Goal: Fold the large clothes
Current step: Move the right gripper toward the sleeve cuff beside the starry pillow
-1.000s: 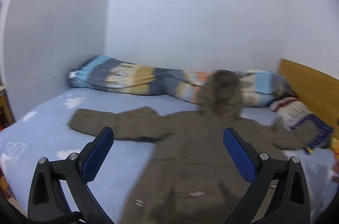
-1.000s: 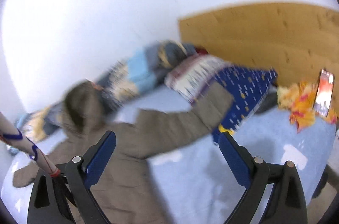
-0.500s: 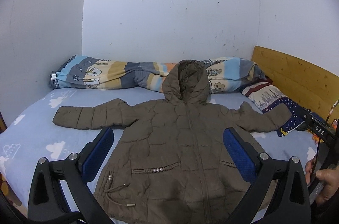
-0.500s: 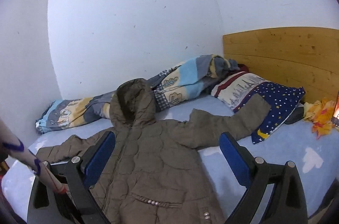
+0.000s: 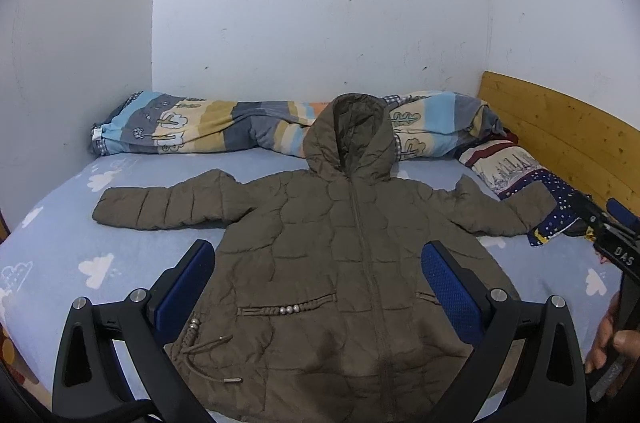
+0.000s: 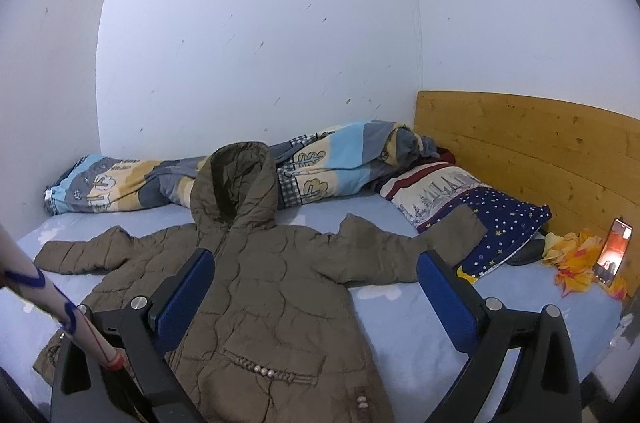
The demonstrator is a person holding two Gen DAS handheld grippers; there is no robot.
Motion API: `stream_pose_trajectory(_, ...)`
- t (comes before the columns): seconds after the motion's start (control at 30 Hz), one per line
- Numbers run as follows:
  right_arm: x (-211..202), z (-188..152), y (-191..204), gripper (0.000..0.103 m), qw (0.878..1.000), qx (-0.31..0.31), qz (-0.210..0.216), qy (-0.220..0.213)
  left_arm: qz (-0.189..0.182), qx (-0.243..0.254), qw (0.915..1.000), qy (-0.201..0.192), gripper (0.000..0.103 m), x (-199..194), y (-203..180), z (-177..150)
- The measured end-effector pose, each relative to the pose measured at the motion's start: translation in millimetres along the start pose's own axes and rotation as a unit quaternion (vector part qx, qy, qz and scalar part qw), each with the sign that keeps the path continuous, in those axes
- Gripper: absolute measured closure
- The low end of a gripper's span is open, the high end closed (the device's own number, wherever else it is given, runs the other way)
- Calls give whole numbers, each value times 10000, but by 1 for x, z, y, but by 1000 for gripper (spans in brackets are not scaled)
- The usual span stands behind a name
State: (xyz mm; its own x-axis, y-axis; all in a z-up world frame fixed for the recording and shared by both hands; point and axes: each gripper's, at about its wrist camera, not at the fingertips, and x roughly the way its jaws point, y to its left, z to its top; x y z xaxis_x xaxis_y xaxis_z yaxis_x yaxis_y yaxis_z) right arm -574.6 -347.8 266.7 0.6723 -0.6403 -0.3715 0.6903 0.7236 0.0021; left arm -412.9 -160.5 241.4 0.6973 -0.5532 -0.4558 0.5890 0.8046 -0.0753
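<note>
Folding starts with a sleeve, so settle which one before you reach: the brown hooded jacket (image 5: pixel 352 263) lies face up and zipped on the blue sheet (image 5: pixel 60 263), hood toward the rolled quilt (image 5: pixel 224 127), both sleeves spread wide and nothing yet turned in. Your left gripper (image 5: pixel 320 283) hovers over the lower front with its blue pads wide apart and nothing between them; your right gripper (image 6: pixel 316 293) is likewise spread and empty, above the jacket's right side. Take the far sleeve cuff (image 5: pixel 108 211) on the left with the left gripper, pinching through both layers of the padding, since a shallow bite on quilted fabric will likely slip. On the right, the cuff (image 6: pixel 468 223) rests on the starry pillow (image 6: pixel 508 223), so lift it clear before you draw it across, or the pillow may drag along. Bring each sleeve straight over the chest, keeping the shoulder seam flat. Mind the drawstring (image 5: pixel 204 347) at the hem.
</note>
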Motion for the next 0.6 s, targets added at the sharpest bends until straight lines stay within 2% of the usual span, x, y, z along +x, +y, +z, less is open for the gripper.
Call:
stream_pose_trajectory(0.23,-28,1,24,0,9999,49,51,-99,117,-57,9997,-214,0,-9,2,3)
stream_pose_trajectory(0.37,-47,-5,47,0,9993,-109,310,-200,137,4,9996,-249,0,-10,-1,0)
stream_pose_trajectory(0.6,-46,-14,58,0,9989,-322,323,-68,117,-3,9998,-189,0,-8,-2,-3)
